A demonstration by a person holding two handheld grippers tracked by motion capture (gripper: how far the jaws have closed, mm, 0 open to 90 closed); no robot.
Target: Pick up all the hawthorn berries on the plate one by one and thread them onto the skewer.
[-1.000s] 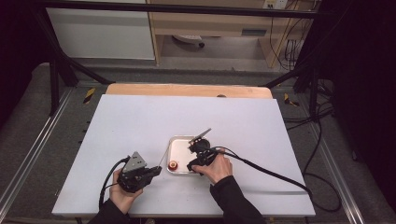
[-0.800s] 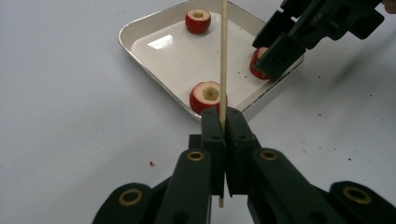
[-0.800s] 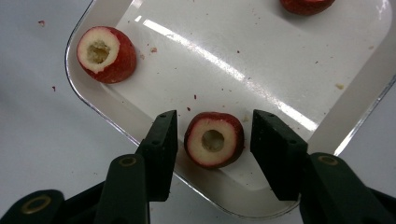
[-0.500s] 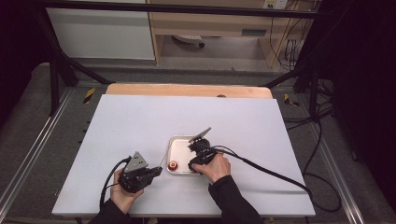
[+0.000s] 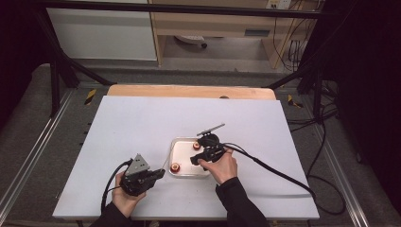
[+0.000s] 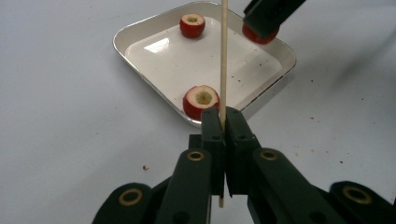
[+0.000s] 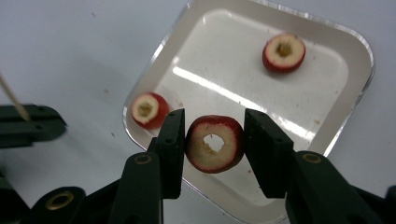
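My left gripper (image 6: 223, 119) is shut on a thin wooden skewer (image 6: 223, 56) that stands up between its pads, at the front left of the table (image 5: 161, 172). My right gripper (image 7: 215, 140) hangs over the tray (image 7: 243, 79). Its jaws have just been closing and now press on a cored red fruit (image 7: 215, 143), held clear of the tray floor. Two more cored red fruits lie in the tray, one at the near-left corner (image 5: 175, 167) and one at the far side (image 5: 196, 146). In the left gripper view the held fruit (image 6: 259, 36) shows beyond the skewer.
The shallow white tray (image 5: 187, 158) sits at the middle front of the white table top (image 5: 142, 123). A black cable (image 5: 274, 172) trails right from my right gripper across the table. A wooden edge (image 5: 189, 91) runs along the far side.
The right gripper has closed on the fruit and lifted a little above the tray. The left gripper and its skewer have stayed put.
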